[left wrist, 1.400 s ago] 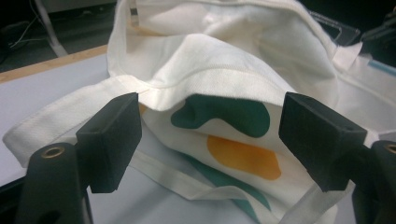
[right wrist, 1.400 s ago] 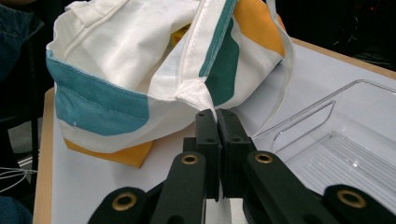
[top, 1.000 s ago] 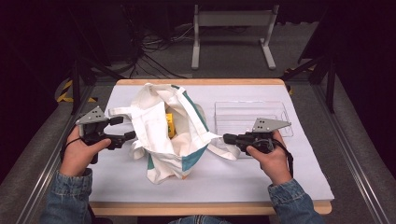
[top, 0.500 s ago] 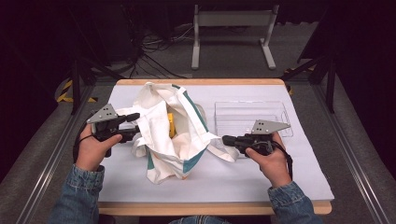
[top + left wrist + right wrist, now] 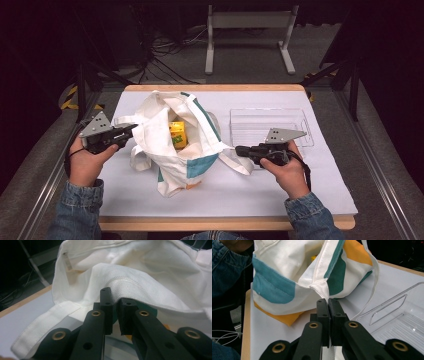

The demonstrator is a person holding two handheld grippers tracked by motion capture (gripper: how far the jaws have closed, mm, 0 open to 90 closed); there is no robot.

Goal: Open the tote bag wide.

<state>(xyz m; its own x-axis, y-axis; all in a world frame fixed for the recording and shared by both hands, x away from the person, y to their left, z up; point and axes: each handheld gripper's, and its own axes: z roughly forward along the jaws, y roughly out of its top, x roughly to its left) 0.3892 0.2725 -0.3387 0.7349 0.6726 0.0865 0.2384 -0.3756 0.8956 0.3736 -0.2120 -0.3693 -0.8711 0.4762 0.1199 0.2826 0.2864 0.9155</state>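
The room behind is dark, with cables on the floor and a grey metal stand (image 5: 250, 30); in front, a pale sheet covers the wooden tabletop (image 5: 300, 195). On the sheet lies a white cloth bag (image 5: 170, 140) with teal and orange patches, its mouth held open — a yellow carton (image 5: 177, 135) shows inside. The left hand-held gripper (image 5: 131, 131) is at the bag's left rim; its jaws have just been closing, and in the left gripper view the hemmed edge of the cloth sits between the pads, which stand nearly together and pinch it. The right hand-held gripper (image 5: 239, 150) is at the bag's right side; its jaws are fully together on a corner of the white cloth. Just behind the right hand stands a clear plastic tray (image 5: 305, 120), beside the bag.
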